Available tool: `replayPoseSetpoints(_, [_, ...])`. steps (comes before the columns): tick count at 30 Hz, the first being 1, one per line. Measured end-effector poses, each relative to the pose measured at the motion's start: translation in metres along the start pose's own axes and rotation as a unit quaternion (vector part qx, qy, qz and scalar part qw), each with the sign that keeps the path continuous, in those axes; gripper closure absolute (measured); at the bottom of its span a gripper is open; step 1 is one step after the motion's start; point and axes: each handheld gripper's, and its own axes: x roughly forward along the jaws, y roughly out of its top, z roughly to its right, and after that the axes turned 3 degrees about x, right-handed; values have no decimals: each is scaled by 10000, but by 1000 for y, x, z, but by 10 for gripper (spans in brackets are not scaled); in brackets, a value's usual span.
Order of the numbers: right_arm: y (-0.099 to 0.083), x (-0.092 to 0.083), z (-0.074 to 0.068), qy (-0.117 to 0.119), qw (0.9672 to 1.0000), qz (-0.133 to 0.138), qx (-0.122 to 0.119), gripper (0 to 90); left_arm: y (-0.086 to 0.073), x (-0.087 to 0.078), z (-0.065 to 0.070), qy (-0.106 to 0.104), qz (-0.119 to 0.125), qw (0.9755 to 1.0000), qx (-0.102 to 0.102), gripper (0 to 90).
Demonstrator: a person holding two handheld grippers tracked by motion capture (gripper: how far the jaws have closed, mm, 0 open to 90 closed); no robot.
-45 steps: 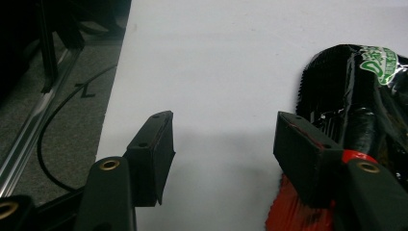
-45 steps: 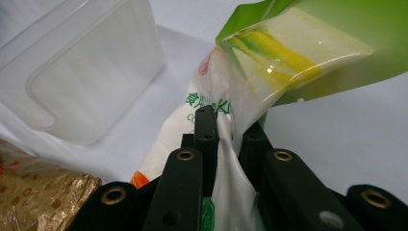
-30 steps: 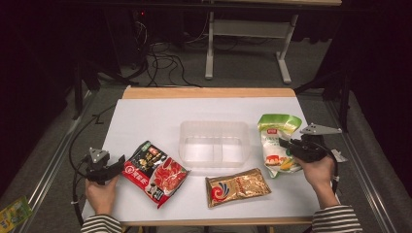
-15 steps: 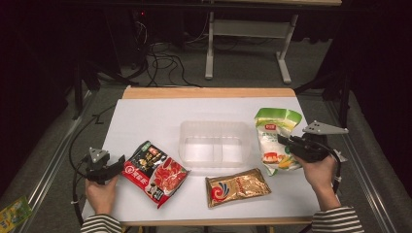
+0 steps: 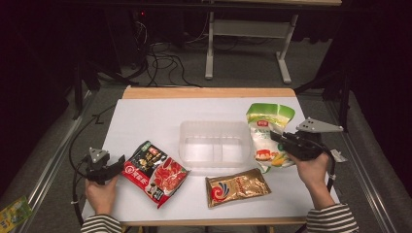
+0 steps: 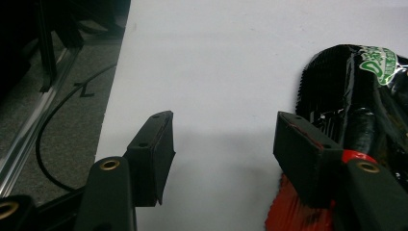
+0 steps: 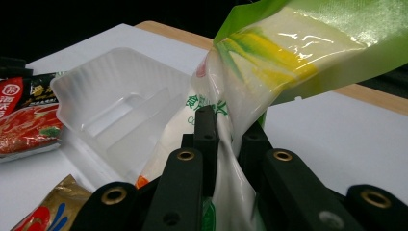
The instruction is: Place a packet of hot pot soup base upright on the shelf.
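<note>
Right gripper (image 7: 226, 130) pinches the green-and-white pouch (image 5: 268, 136), lifted beside the clear tray (image 5: 214, 143), right of it. Tray holds nothing yet. Left gripper (image 6: 223, 144) open, idle on the desk (image 5: 160, 116) by the red packet (image 5: 154, 172). Gold packet (image 5: 237, 186) untouched. Judged: early stage, three packs left.

The tabletop's (image 5: 160, 114) far half lies bare; nearer the front edge, the tray (image 5: 214, 144), red pouch (image 5: 154, 172) and gold pouch (image 5: 237, 186) block passage.

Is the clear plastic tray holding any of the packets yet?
No: in the high view the clear tray lies empty, and the green-and-white packet is pinched in the right gripper beside it.
</note>
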Motion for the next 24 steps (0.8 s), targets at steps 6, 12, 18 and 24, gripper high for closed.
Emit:
replayPoseSetpoints(6, [9, 6, -9, 113, 9999, 46, -91, 829, 0, -1, 1, 11, 32, 10000, 22, 401])
replayPoseSetpoints(12, [19, 19, -18, 165, 9998, 61, -73, 828, -1, -1, 0, 33, 93, 10000, -14, 406])
replayPoseSetpoints(18, [30, 34, -25, 174, 9997, 49, -142, 828, -1, -2, 0, 12, 82, 10000, -14, 406])
replayPoseSetpoints(24, [37, 55, -29, 172, 9998, -31, -55, 828, -1, -1, -1, 11, 78, 10000, -46, 404])
